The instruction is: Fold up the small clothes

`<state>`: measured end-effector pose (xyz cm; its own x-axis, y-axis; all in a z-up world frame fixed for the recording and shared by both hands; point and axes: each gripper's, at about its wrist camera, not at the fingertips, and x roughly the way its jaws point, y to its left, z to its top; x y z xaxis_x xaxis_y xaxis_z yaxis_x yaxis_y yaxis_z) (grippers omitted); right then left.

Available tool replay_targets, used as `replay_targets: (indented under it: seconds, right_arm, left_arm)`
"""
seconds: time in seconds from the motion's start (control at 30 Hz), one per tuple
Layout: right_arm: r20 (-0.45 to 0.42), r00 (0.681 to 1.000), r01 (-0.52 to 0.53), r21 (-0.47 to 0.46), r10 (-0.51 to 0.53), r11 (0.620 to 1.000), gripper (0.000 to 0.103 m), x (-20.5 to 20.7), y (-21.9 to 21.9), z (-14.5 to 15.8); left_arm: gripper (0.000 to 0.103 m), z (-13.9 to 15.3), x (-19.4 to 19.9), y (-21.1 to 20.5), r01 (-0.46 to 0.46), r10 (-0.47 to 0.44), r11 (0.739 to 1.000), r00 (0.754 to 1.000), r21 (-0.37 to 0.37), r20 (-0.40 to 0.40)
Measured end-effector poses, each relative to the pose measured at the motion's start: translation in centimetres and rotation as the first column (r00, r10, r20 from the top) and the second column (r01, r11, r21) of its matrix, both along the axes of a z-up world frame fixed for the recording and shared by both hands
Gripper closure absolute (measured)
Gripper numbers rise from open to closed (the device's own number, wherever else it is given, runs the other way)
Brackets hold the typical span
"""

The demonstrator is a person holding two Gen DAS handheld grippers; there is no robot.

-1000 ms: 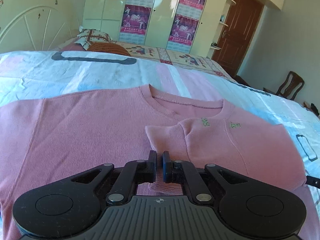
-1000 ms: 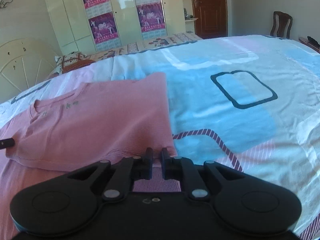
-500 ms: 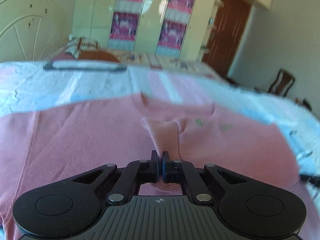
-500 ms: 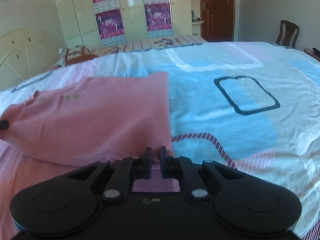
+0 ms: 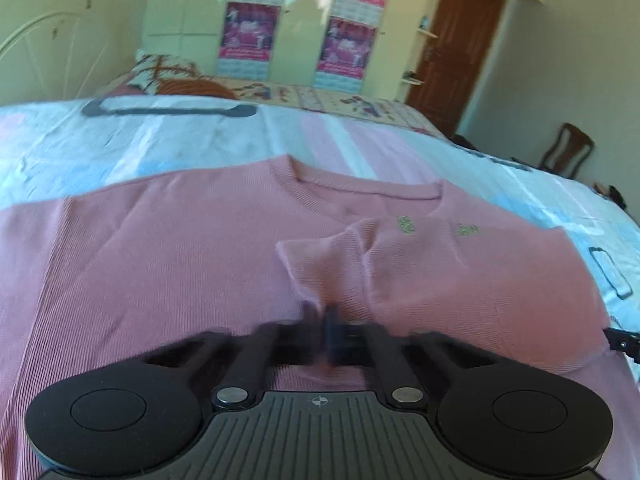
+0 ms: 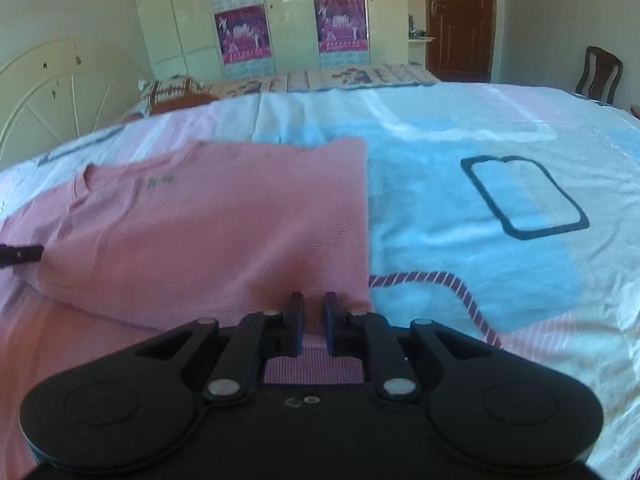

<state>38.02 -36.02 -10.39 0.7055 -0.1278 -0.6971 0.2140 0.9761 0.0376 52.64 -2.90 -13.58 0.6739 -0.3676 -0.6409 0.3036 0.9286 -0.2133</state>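
Observation:
A pink knit sweater (image 5: 160, 260) lies spread on the bed, its right side folded over the body as a flap (image 6: 220, 232). My left gripper (image 5: 326, 320), blurred in its own view, is shut on a pinched ridge of the flap's sleeve end near the collar. One of its fingertips (image 6: 22, 254) shows at the flap's left edge in the right wrist view. My right gripper (image 6: 314, 312) sits at the flap's near right corner. Its jaws are opening, a narrow gap shows, and the pink edge lies between the pads without being squeezed. Its tip (image 5: 620, 342) peeks in at the left wrist view's right edge.
The bed sheet (image 6: 480, 220) is pale blue, white and pink with dark outlines. A pillow (image 5: 176, 78) and a cream headboard (image 5: 44, 44) are at the far left. Beyond stand a postered wardrobe (image 5: 296, 20), a brown door (image 5: 456, 44) and a wooden chair (image 5: 566, 152).
The left jaws have closed on the sleeve fold and tugged it toward me. The right gripper's view has tilted a little and its gap is slightly wider than half a second ago.

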Motion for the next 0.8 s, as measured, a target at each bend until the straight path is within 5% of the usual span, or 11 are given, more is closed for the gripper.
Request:
replay_targets:
  seconds: [0.13,0.27,0.3,0.37,0.4,0.47,0.57,0.63,0.8]
  right_arm:
    - [0.067,0.997,-0.025,0.008,0.025,1.0,0.09,-0.7,0.5,1.6]
    - [0.013,0.998,-0.058,-0.005,0.058,0.998,0.096,-0.8,0.1,-0.2]
    - [0.008,0.998,-0.061,-0.006,0.061,0.998,0.096,-0.9,0.1,0.0]
    - [0.017,0.999,-0.041,-0.002,0.041,0.999,0.095,-1.2,-0.1,0.8]
    - [0.041,0.999,-0.036,-0.002,0.036,0.999,0.089,-1.5,-0.2,1.3]
    - [0.082,0.996,-0.039,0.016,0.038,0.999,0.089,-1.7,-0.2,1.9]
    - [0.039,0.997,-0.07,0.03,0.069,0.997,0.089,0.0,0.7,0.8]
    - [0.013,0.996,-0.089,0.005,0.089,0.996,0.088,0.7,1.7,-0.4]
    - [0.0,0.994,-0.106,0.015,0.106,0.994,0.088,-0.4,0.4,0.6]
  left_arm:
    - [0.102,2.0,-0.7,0.5,-0.013,0.013,1.0,0.995,0.002,0.1]
    - [0.1,0.0,0.0,0.1,-0.011,0.008,0.995,0.999,0.103,0.031]
    - [0.094,-0.2,-0.2,0.4,-0.035,0.032,0.993,0.999,0.112,0.029]
    - [0.064,0.6,-1.3,0.7,-0.139,0.126,0.976,0.988,0.166,0.086]
    - [0.064,1.2,-2.2,0.5,-0.182,0.161,0.967,0.979,0.18,0.123]
    - [0.064,2.0,-3.5,-0.9,-0.121,0.11,0.988,0.987,0.092,0.115]
    - [0.063,1.8,-5.3,-7.1,0.064,-0.087,0.986,0.986,0.157,0.145]
    - [0.062,0.3,-5.0,-9.8,0.13,-0.149,0.973,0.985,0.189,0.087]
    - [0.058,1.3,-4.7,-8.0,0.08,-0.089,0.991,0.992,0.105,0.085]
